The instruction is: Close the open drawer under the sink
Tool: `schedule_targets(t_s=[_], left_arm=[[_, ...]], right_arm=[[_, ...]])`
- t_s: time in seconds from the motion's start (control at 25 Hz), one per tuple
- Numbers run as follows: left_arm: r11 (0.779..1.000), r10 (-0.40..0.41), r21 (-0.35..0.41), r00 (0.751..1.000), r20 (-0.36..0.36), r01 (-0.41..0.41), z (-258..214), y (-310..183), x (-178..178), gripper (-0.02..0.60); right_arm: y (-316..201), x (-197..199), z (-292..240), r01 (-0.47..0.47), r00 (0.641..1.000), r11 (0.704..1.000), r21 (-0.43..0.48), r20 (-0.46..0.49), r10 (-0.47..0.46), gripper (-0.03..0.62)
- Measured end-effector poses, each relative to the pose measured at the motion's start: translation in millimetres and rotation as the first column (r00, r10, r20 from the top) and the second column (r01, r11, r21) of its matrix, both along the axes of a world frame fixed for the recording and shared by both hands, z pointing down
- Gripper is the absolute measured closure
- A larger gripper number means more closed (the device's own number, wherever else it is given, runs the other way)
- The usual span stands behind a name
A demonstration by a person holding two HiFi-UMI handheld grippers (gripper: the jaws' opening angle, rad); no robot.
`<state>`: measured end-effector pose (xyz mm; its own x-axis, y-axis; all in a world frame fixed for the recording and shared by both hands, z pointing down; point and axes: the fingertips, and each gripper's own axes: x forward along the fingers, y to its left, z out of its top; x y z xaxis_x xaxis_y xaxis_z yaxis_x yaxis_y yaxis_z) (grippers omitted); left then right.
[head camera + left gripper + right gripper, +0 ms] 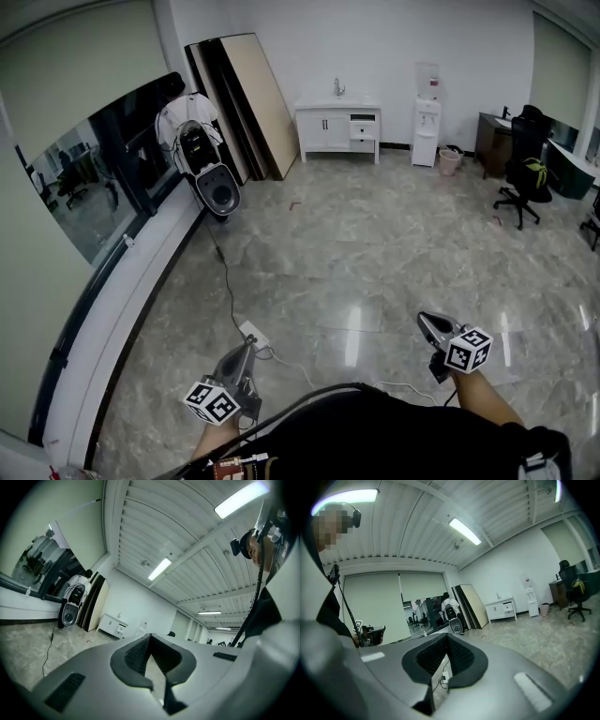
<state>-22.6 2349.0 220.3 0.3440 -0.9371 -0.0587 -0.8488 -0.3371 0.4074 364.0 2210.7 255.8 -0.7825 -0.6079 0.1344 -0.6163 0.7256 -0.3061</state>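
A white sink cabinet stands against the far wall, well across the room from me. On its right side one drawer juts out a little. The cabinet also appears small in the left gripper view and the right gripper view. My left gripper is low at the bottom left, its tips together and nothing between them. My right gripper is at the bottom right, likewise shut and empty. Both point roughly toward the far wall. In their own views the left gripper and right gripper show pads meeting at the tip.
A water dispenser and a small bin stand right of the cabinet. Large boards lean on the wall at its left, beside a black-and-white machine. A power strip with its cable lies on the marble floor. An office chair is at right.
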Motion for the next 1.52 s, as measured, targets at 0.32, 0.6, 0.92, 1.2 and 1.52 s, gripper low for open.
schedule_targets(t_s=[0.32,0.6,0.92,1.2,1.52], left_arm=[[1.000,-0.004,0.013,1.000,-0.002,0.004,-4,-110,89,0.581],[0.999,0.042,-0.017,0.999,0.003,-0.042,-2,-182,117,0.581],[0.988,0.152,-0.011,0.988,-0.032,-0.153,8,-287,105,0.581],[0.971,0.241,0.020,0.970,-0.028,-0.240,6,-395,38,0.581],[0.970,0.242,0.020,0.970,0.001,-0.242,-1,-490,-72,0.581]], right_arm=[[-107,62,-16,0.061,0.998,0.996,0.059,-0.010,-0.061,0.592],[-163,107,-1,-0.008,1.000,1.000,0.009,0.024,0.008,0.592],[-223,108,4,-0.110,0.993,0.994,0.010,-0.034,0.110,0.592],[-302,41,-3,-0.183,0.982,0.983,0.028,-0.043,0.184,0.592],[-398,-53,-11,-0.224,0.974,0.973,0.052,-0.022,0.225,0.592]])
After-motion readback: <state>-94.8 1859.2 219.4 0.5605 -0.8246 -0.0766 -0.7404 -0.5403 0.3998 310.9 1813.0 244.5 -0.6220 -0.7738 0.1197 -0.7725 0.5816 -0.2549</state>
